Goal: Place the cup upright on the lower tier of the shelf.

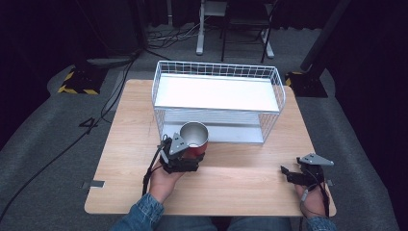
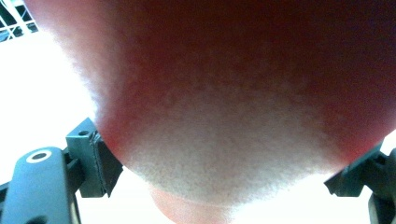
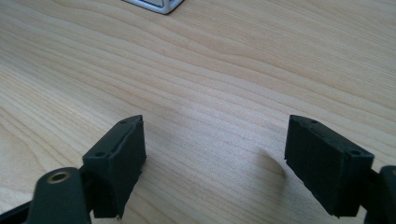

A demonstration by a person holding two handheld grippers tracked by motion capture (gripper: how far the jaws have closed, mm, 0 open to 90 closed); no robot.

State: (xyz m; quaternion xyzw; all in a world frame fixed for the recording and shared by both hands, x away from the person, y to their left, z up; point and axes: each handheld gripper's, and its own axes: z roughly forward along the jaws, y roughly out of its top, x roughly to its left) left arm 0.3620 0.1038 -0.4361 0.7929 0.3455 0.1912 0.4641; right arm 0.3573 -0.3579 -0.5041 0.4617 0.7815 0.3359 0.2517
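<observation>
- While the left gripper (image 1: 188, 153) clamps the red cup (image 1: 194, 138), the cup sits just before the wire rack's (image 1: 217, 102) lower front edge, near the table's (image 1: 240, 178) middle.
- Bare wood lies open between both grippers and toward the near edge.
- Close up, the left gripper view shows both pads (image 2: 100, 161) pressing the cup's (image 2: 243, 93) red wall.
- Resting low near the table's right front corner, the right gripper (image 1: 291, 174) stands released; its own view shows wide jaws over bare wood (image 3: 210, 84) and the rack's corner (image 3: 156, 4).

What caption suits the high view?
Left claw grips a red metal cup before a white wire rack.
</observation>
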